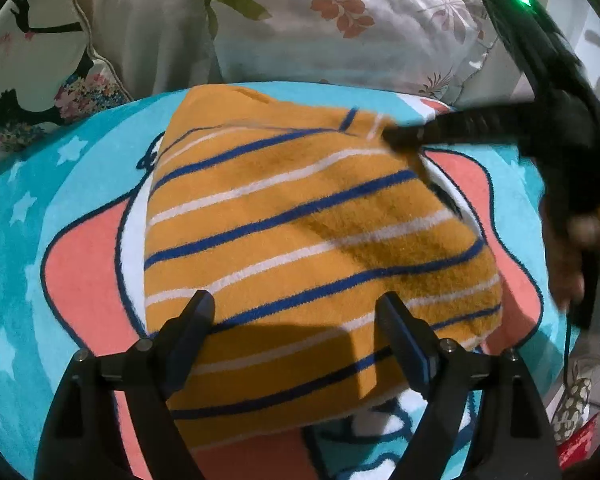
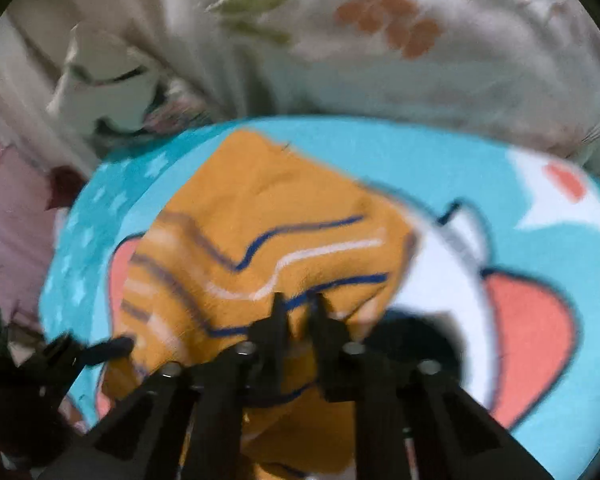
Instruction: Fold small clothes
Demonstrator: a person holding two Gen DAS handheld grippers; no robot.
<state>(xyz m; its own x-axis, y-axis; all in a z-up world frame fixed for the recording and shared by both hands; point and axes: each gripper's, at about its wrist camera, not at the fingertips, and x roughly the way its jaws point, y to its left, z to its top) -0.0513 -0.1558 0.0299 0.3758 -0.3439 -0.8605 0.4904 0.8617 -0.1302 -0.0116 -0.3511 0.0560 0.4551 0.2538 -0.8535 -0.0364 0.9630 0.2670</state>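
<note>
Nearest to me, my left gripper (image 1: 296,320) hangs with its fingers spread wide over the near edge of the striped garment (image 1: 300,232), holding nothing; I cannot tell whether the tips touch the cloth. My right gripper (image 2: 298,308) has its fingers drawn narrow on a raised ridge of the same garment at its right side; the right wrist view is motion-blurred, so the pinch itself is a judgement.

The garment, orange with blue and white stripes, lies roughly folded in the middle of the turquoise cartoon mat (image 1: 80,208). Beyond the mat sits a floral pillow (image 1: 340,24), with a printed cushion (image 1: 40,92) to the far left.

Risks: with the near edge unpinned, a right-side pull could drag the whole bundle and undo the fold. The plush pile may also slip out of a shallow pinch.

Count: one garment, one mat, two grippers, two pillows.
</note>
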